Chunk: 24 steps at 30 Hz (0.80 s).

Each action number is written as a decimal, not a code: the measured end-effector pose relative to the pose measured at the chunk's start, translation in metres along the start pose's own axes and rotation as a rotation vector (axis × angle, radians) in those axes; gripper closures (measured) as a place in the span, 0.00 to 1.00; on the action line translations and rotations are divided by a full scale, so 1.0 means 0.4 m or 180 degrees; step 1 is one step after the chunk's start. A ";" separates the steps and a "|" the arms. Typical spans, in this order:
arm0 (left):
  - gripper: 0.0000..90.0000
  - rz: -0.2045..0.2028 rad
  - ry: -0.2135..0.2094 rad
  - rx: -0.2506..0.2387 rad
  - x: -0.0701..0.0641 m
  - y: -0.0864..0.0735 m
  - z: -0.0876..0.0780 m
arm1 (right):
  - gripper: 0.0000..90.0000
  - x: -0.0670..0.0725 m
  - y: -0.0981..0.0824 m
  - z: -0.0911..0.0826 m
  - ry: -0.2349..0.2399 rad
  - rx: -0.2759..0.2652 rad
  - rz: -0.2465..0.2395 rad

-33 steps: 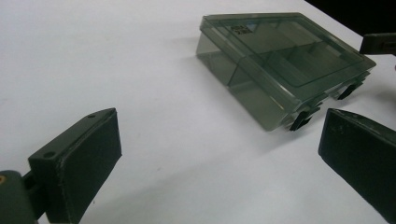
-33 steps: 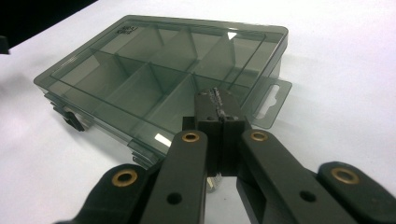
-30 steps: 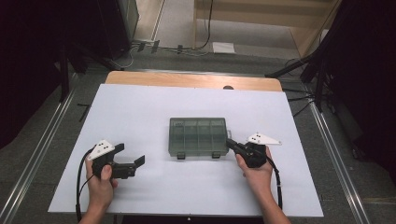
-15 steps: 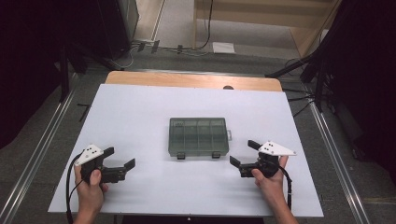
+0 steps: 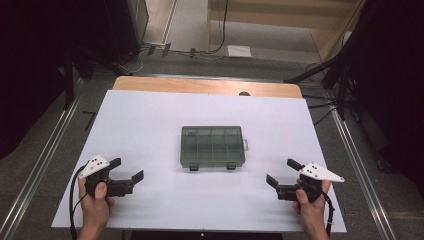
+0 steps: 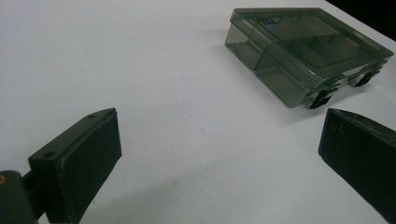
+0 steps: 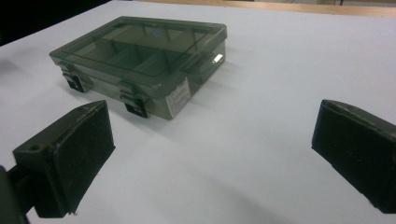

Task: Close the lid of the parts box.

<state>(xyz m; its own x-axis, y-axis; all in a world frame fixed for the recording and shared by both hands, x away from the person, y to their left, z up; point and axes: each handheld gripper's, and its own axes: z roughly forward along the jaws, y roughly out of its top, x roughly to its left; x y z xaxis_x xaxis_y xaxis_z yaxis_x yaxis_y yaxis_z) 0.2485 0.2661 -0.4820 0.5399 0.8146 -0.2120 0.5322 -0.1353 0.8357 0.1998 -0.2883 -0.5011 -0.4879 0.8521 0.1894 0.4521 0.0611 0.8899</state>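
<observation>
Right claw [image 5: 281, 180]: released, jaws wide, nothing between them. Left claw [image 5: 126, 171]: likewise released and empty. Box [image 5: 212, 146]: closed, flat on table [image 5: 150, 115], ahead of and between both claws, well apart from each. Handling advice: approach low from either side, square pads to the short walls, clear of the front latches [image 7: 133, 103].

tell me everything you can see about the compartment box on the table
The compartment box is a flat rectangular case of smoky grey see-through plastic, with inner dividers visible through its lid. The lid is closed, and two dark latches sit on the edge facing the person. A small white label shows on one short side. It lies flat near the middle of the white table, with nothing touching it but the tabletop.
</observation>
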 end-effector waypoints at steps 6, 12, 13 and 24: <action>0.00 0.0011 0.0008 0.0000 -0.002 0.000 0.000 | 0.00 -0.020 -0.019 -0.051 -0.0112 -0.0013 0.0078; 0.00 0.0025 0.0018 -0.0006 -0.001 0.000 -0.001 | 0.00 -0.035 -0.040 -0.090 -0.0234 -0.0001 0.0062; 0.00 0.0028 0.0015 -0.0009 0.000 0.000 -0.001 | 0.00 -0.036 -0.044 -0.096 -0.0263 0.0005 0.0050; 0.00 0.0068 0.0110 0.0010 -0.009 -0.009 0.002 | 0.00 -0.025 -0.077 -0.130 -0.0406 0.0069 0.0062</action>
<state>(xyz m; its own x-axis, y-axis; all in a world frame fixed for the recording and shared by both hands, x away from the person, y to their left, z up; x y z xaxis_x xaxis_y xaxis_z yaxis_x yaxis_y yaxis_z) 0.2453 0.2634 -0.4847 0.5283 0.8306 -0.1763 0.5228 -0.1546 0.8383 0.1519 -0.3259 -0.5088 -0.3805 0.9124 0.1509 0.4773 0.0539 0.8771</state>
